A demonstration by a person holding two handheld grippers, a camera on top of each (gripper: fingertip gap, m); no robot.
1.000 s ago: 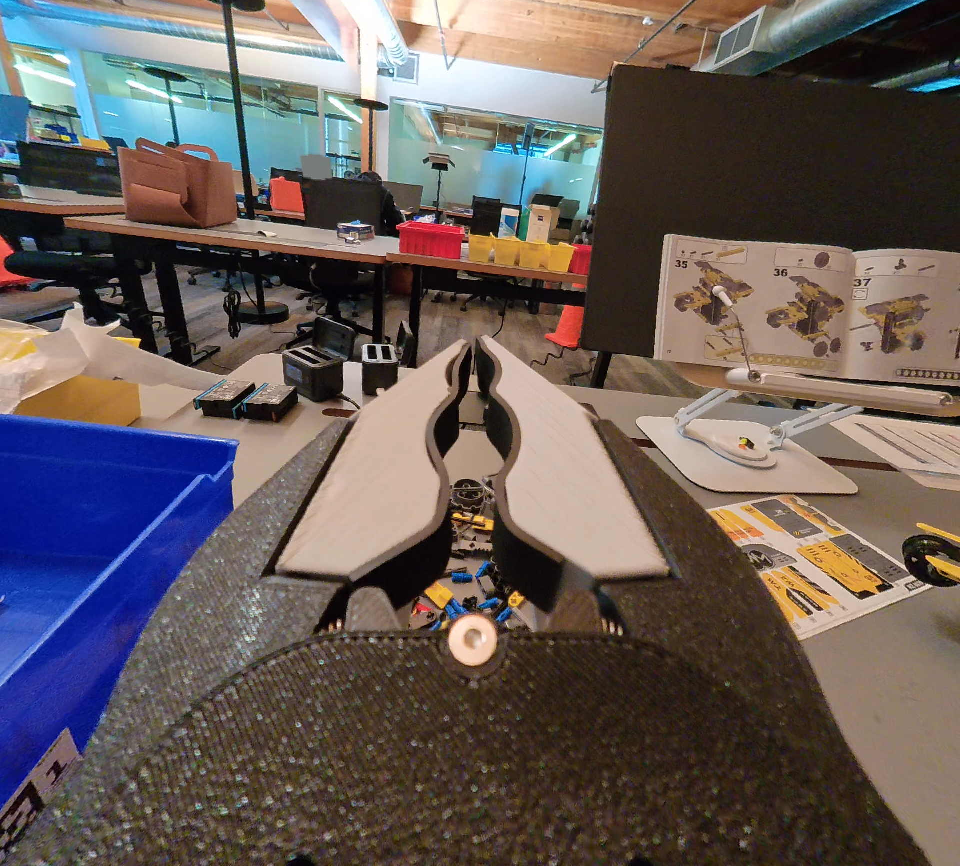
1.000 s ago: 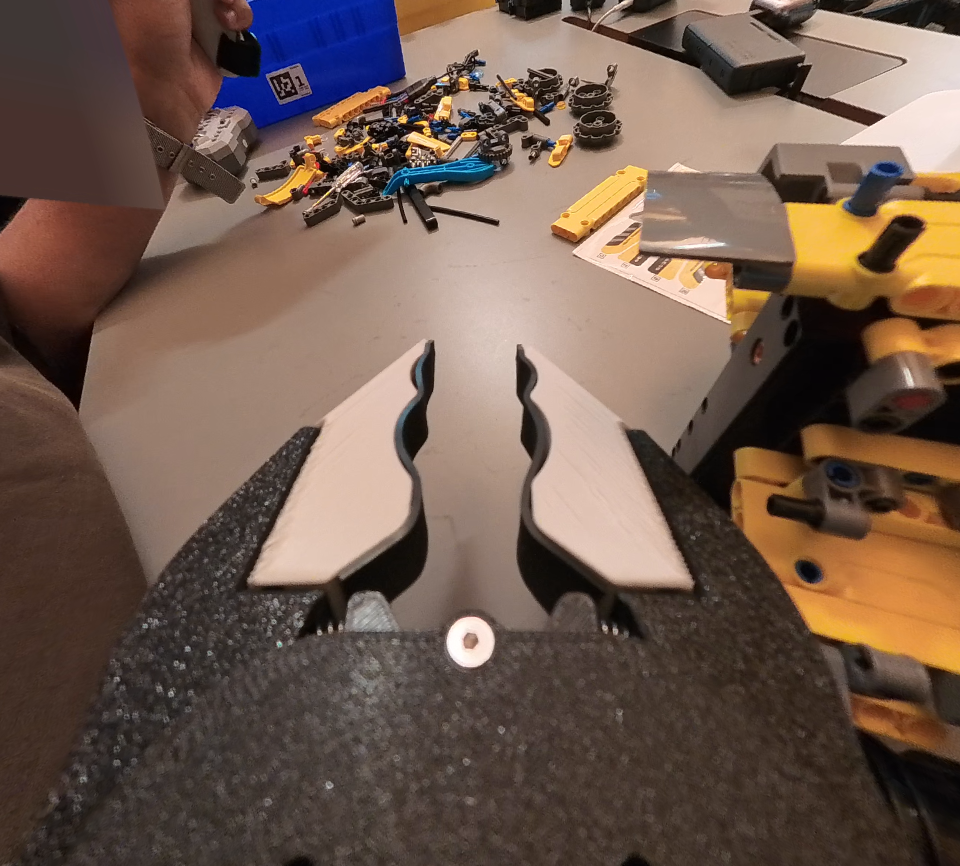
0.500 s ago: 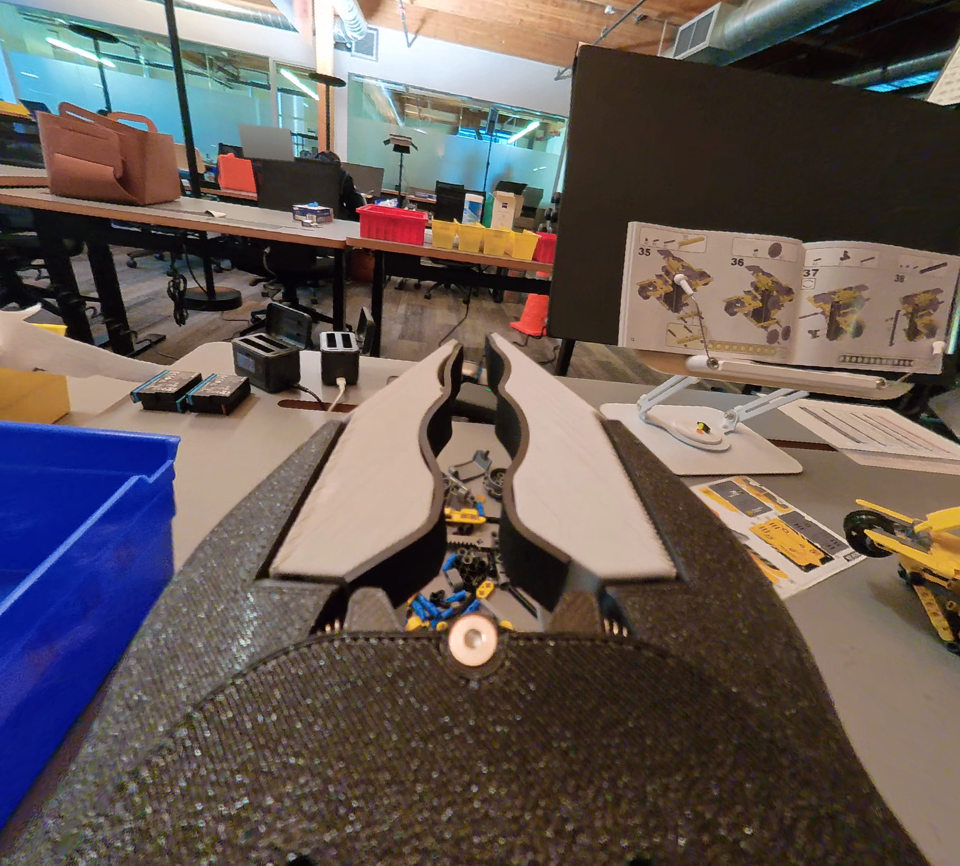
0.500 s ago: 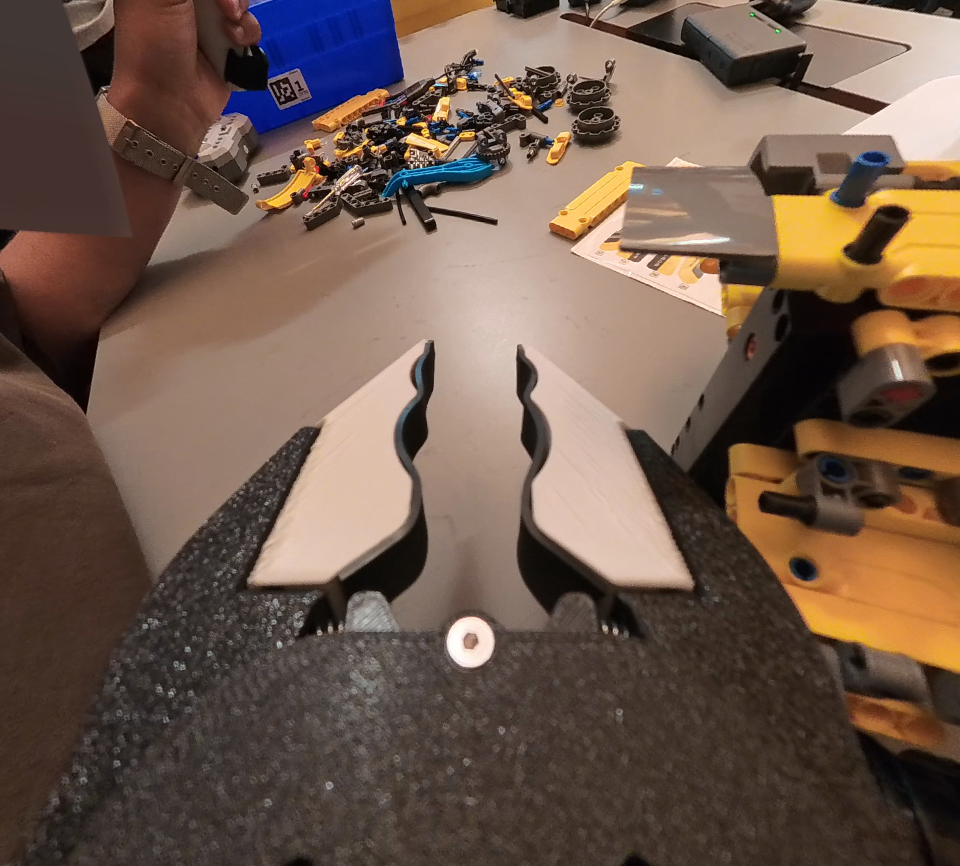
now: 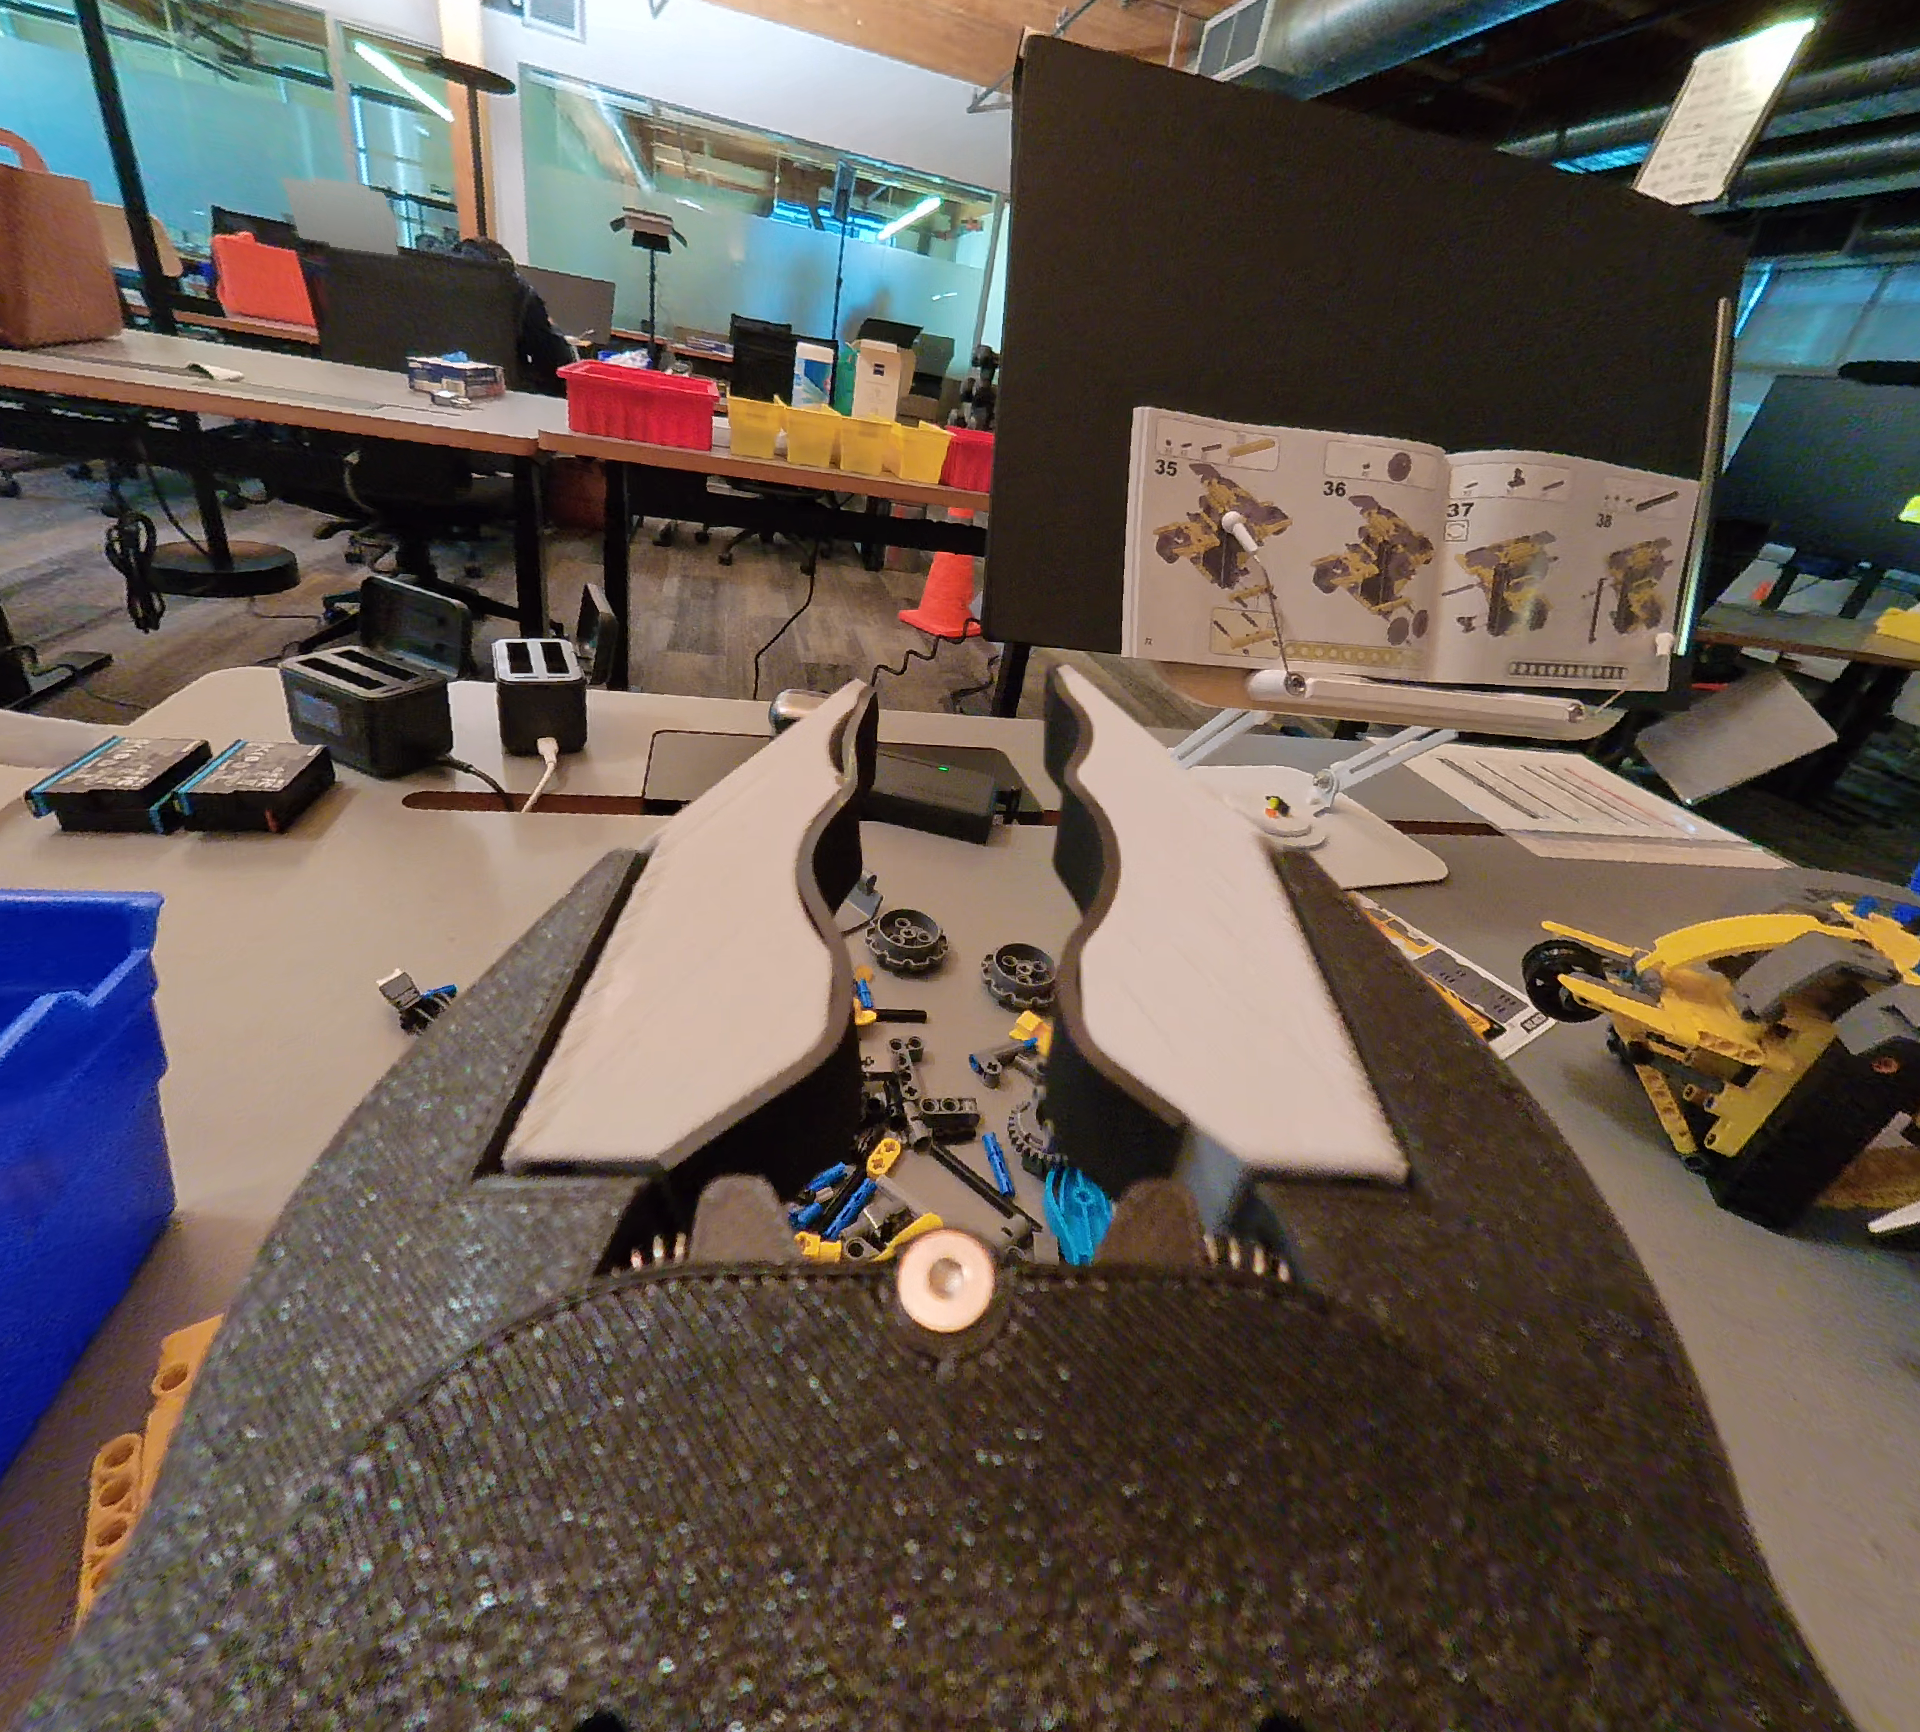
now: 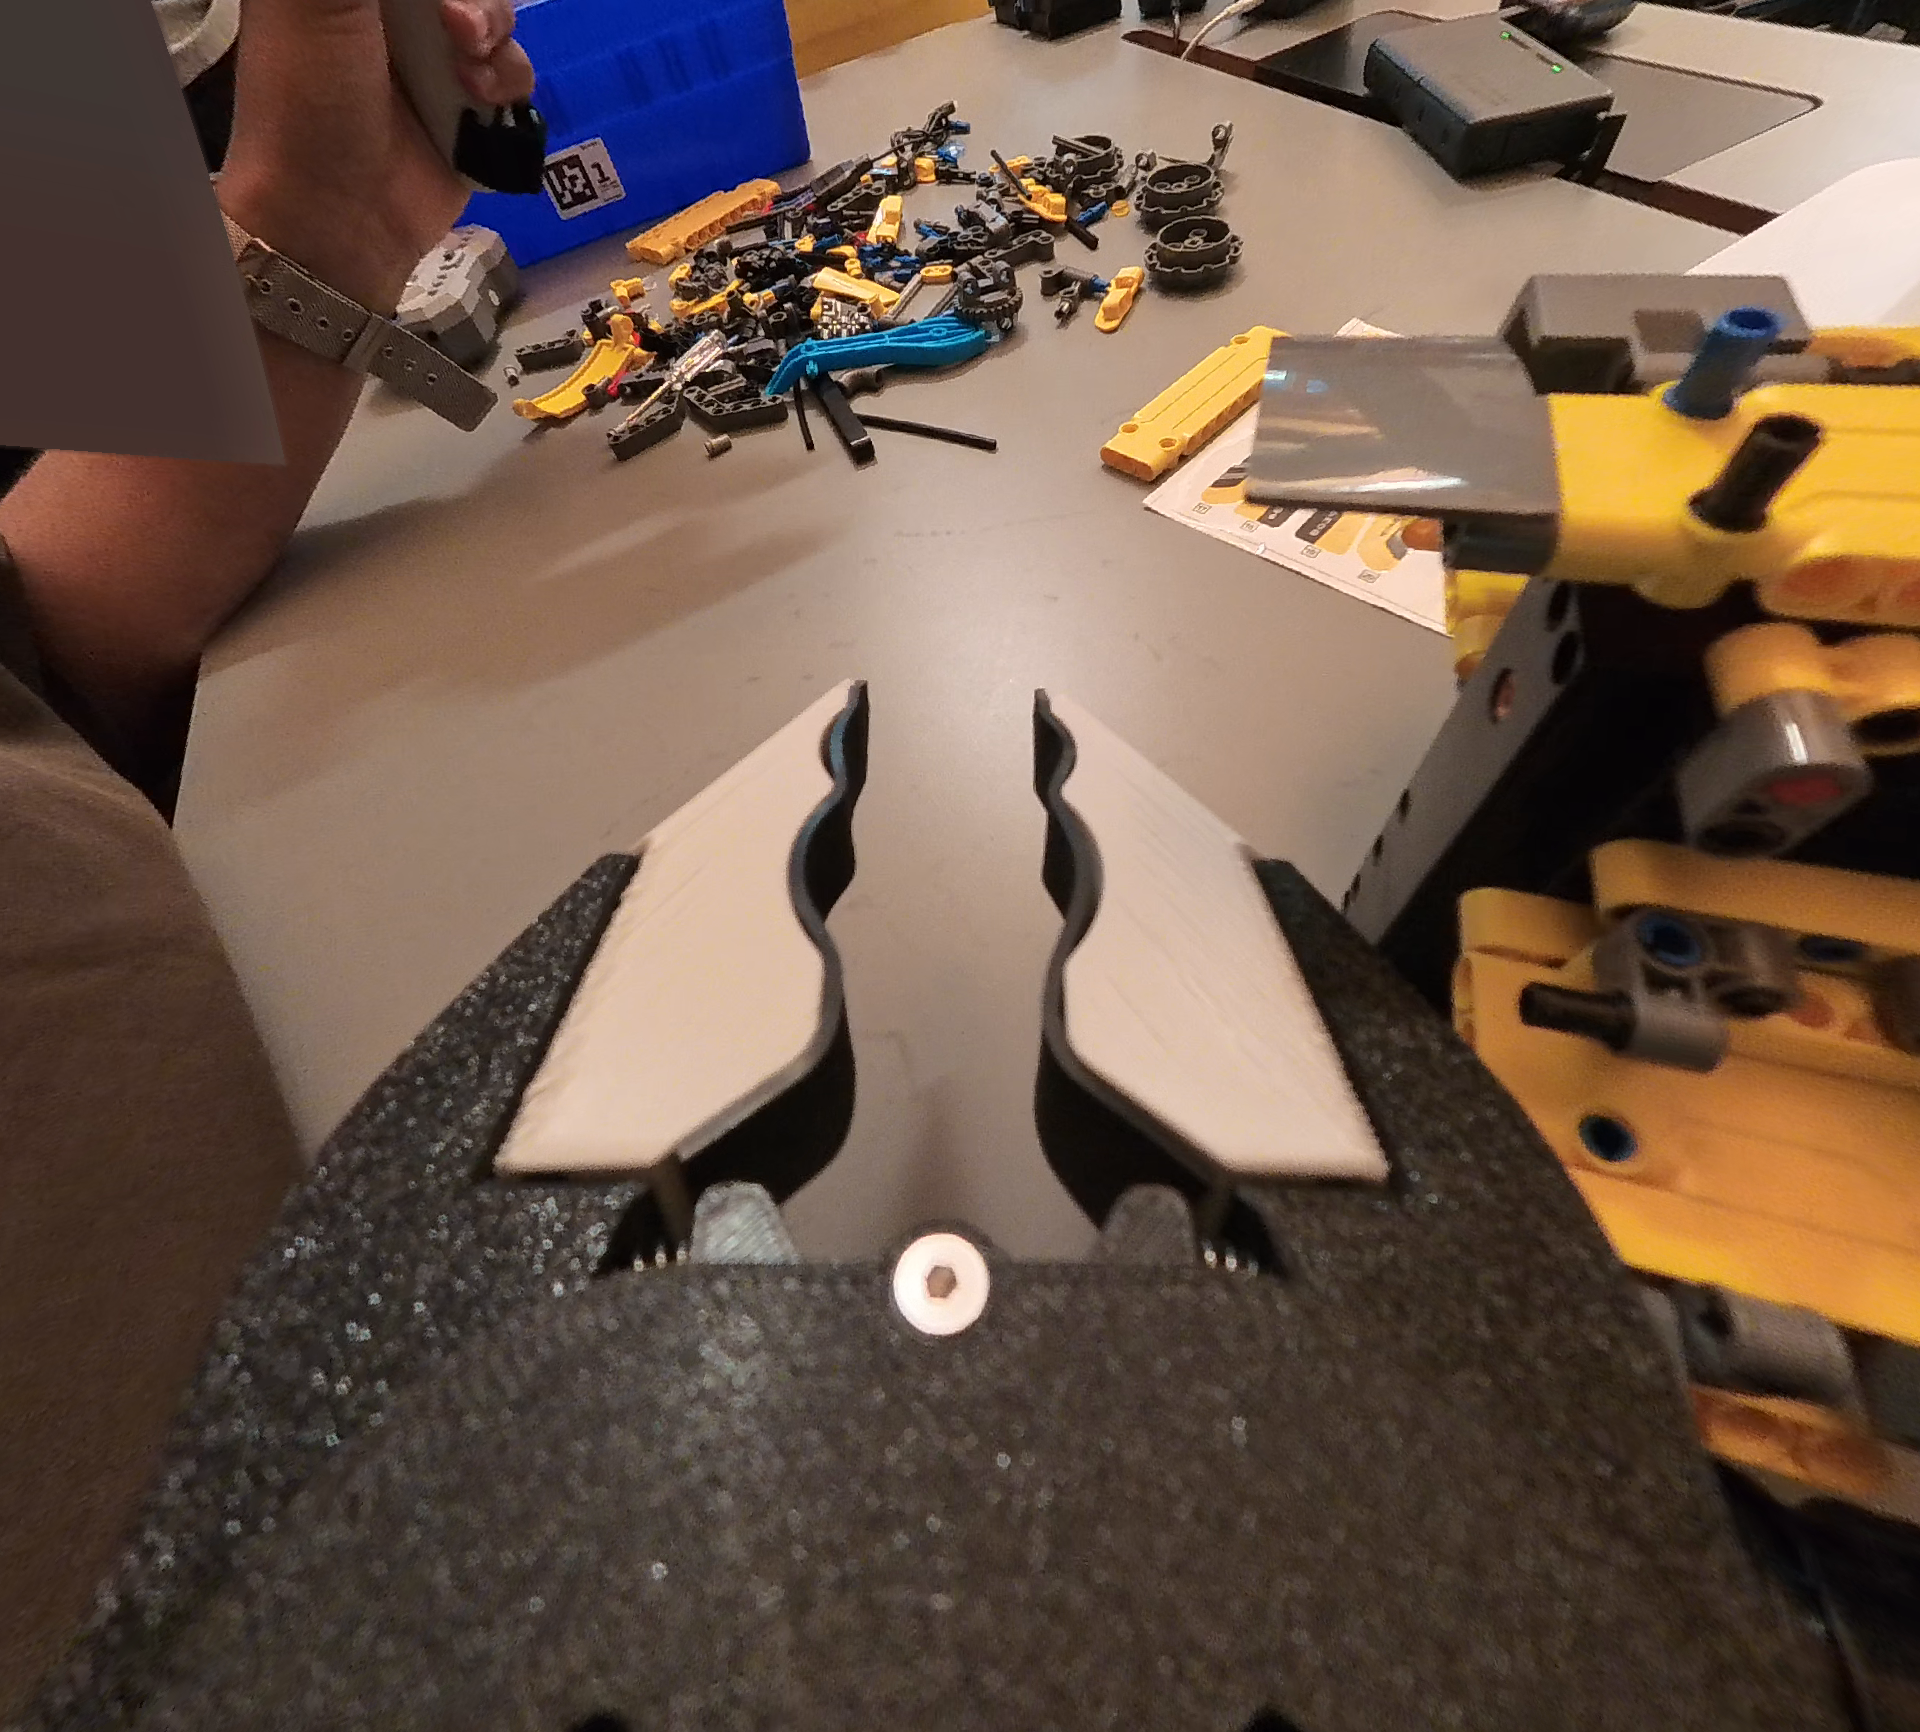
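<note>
My left gripper (image 5: 951, 706) is open and empty, held above a pile of small black, yellow and blue building pieces (image 5: 935, 1090) on the grey table (image 5: 343, 934). The same pile (image 6: 862, 300) lies far ahead in the right wrist view. My right gripper (image 6: 949, 706) is open and empty, low over bare table (image 6: 675, 602), close beside a half-built yellow and black vehicle model (image 6: 1714, 851) on its right. That model (image 5: 1756, 1059) shows at the right in the left wrist view. A hand (image 6: 353, 72) holds the left gripper's handle at top left.
A blue bin (image 5: 73, 1111) stands at the left; it also shows in the right wrist view (image 6: 644, 51). An open instruction booklet (image 5: 1403, 555) rests on a white stand. Battery chargers (image 5: 364, 695) and a black box (image 6: 1486, 87) sit at the table's far side. A loose yellow beam (image 6: 1184, 404) lies on a leaflet. About 35 cm separates my left fingertips from my right.
My left gripper has opened wider and swung to the right and downward over the pile. My right gripper has stayed nearly still and open.
</note>
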